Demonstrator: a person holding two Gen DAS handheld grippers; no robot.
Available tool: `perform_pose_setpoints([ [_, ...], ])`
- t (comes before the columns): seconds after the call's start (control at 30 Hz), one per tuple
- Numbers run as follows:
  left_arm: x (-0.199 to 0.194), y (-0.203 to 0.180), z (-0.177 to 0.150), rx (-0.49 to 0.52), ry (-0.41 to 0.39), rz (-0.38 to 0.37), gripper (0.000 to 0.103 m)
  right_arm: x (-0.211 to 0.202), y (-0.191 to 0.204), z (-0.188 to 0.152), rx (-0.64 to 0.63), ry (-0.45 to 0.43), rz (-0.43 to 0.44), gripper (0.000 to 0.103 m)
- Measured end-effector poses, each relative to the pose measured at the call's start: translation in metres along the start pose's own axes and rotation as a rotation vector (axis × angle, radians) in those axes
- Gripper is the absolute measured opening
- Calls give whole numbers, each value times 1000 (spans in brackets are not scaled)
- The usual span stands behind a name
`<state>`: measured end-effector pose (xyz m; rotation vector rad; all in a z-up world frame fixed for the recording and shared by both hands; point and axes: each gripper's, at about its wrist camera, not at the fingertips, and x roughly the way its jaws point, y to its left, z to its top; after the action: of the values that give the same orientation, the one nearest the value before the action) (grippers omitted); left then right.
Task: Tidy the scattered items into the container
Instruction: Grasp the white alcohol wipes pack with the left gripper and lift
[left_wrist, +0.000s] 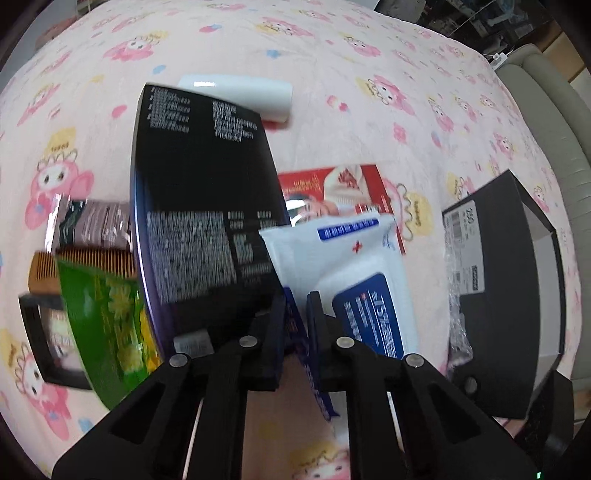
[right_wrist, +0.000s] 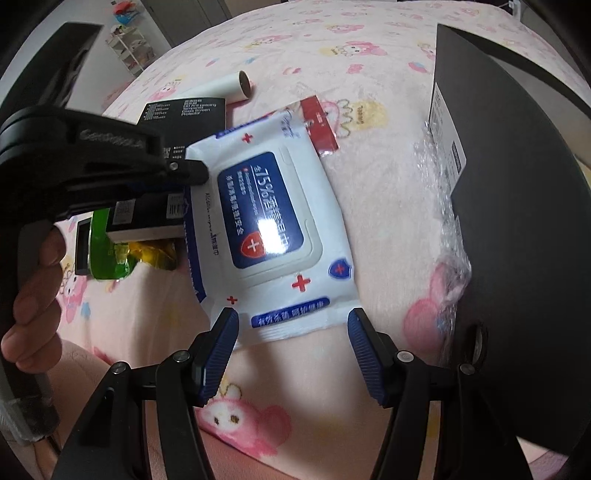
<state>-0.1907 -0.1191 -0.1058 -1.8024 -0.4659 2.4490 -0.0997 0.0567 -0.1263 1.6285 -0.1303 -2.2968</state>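
Wipes pack (right_wrist: 273, 225), white w/ blue label, lies flat on the bed (right_wrist: 369, 55), its near-left edge pinched by the left tool (left_wrist: 295, 314), whose fingers are closed down to a narrow gap on that edge. In the right wrist view the left tool comes in from the left onto the pack's edge. Right tool (right_wrist: 293, 343) sits just short of the pack's near end, spread wide, holding nothing.

Around it: black box w/ white print (left_wrist: 207, 192) just left of the pack, green packet (left_wrist: 107, 310) and comb (left_wrist: 48, 266) beyond, red packet (left_wrist: 332, 188) under the pack's far end, white tube (left_wrist: 240, 92) further back.

Container (left_wrist: 509, 288), a dark box, stands to the right, near the pack, opening upward.

Step, as I judge it: grip on the wipes, prob. for carrying over. Next calls for lift clear of the black box, swing right, drop over the open top. Edge grip looks thin, pack may sag or slip.
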Motion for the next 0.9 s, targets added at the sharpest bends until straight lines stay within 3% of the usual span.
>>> perform_pose_setpoints([
  [0.33,-9,1,-39,-73,50,-99,10,-1,-13,-7,29,39,37,58],
  [0.67,-17,31,-24,-242,-76,-193,15,6,-23,-7,78,43,92,58],
  [0.77,-13,25,-21,-220,-65,-189,15,-10,-23,-18,79,43,102,58],
  [0.9,-18,6,-25,-119,-81,-143,15,-22,-30,-21,81,28,122,58],
])
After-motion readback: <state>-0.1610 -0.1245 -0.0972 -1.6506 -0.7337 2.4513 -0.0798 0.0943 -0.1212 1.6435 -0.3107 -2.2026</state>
